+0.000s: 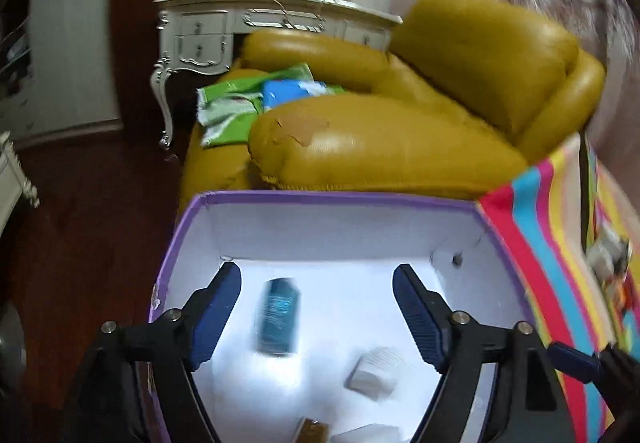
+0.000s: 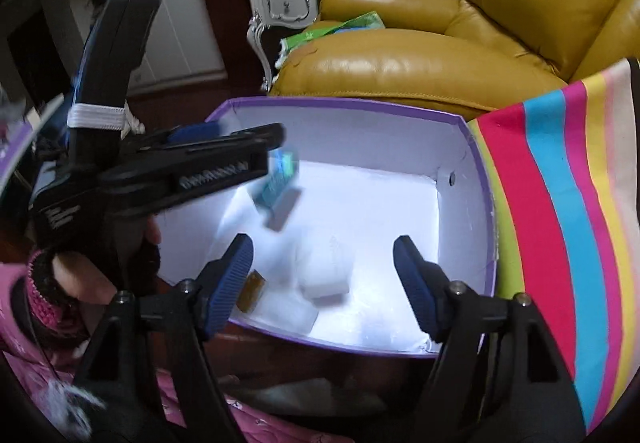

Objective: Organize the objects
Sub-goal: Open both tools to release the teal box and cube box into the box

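Hovering over the purple-rimmed white cardboard box (image 2: 344, 111): left gripper (image 1: 316, 307) and right gripper (image 2: 323, 271), both tilting downward, jaws released. Lying mid-frame inside, blurred: teal rectangular packet (image 1: 277, 317).

Open purple box (image 1: 332, 199), white inside

A blurred teal box (image 1: 277, 317), tilted, beside a white packet (image 1: 374, 369) and a small brown item (image 1: 314, 431) on its floor.

We see a box (image 2: 348, 105) with a purple rim and white inside, holding a teal packet (image 1: 277, 316), a white packet (image 1: 374, 369) and an amber-brown item (image 2: 251, 290). Beside it hangs a striped cloth (image 2: 560, 203) in red, blue, pink and yellow. The armchair (image 2: 420, 63) is mustard yellow.
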Demonstrator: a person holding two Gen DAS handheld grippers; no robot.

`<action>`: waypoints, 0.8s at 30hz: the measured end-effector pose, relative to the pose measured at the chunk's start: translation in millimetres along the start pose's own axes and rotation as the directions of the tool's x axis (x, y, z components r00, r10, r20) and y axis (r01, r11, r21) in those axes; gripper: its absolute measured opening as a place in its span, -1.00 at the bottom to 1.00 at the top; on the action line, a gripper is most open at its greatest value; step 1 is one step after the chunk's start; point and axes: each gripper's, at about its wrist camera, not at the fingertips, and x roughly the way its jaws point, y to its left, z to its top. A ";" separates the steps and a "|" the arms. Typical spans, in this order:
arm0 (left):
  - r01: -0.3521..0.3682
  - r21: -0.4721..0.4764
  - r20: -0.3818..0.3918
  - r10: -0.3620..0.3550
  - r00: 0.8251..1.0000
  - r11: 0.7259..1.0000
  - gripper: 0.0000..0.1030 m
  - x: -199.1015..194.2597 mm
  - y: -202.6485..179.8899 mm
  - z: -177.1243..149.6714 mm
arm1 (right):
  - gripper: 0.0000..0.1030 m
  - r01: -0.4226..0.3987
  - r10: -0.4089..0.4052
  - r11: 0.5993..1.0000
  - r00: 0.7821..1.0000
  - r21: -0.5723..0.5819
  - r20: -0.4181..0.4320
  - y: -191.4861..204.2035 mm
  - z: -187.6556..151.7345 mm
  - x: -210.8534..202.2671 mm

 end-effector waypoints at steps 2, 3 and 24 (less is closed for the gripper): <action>0.027 0.029 0.019 -0.028 0.999 0.999 0.60 -5.3 -12.4 -0.2 | 0.52 0.036 -0.037 0.998 0.999 0.051 0.031 -20.9 -6.7 -15.0; 0.054 0.067 0.030 -0.056 0.998 0.996 0.60 -8.9 -24.9 -1.2 | 0.54 0.068 -0.072 0.994 0.996 0.086 0.052 -38.3 -11.3 -26.5; 0.520 0.615 -0.393 -0.342 0.854 0.593 0.77 61.5 -421.9 -126.4 | 0.81 0.588 -0.632 0.300 0.712 0.751 -0.305 -393.8 -250.6 -205.1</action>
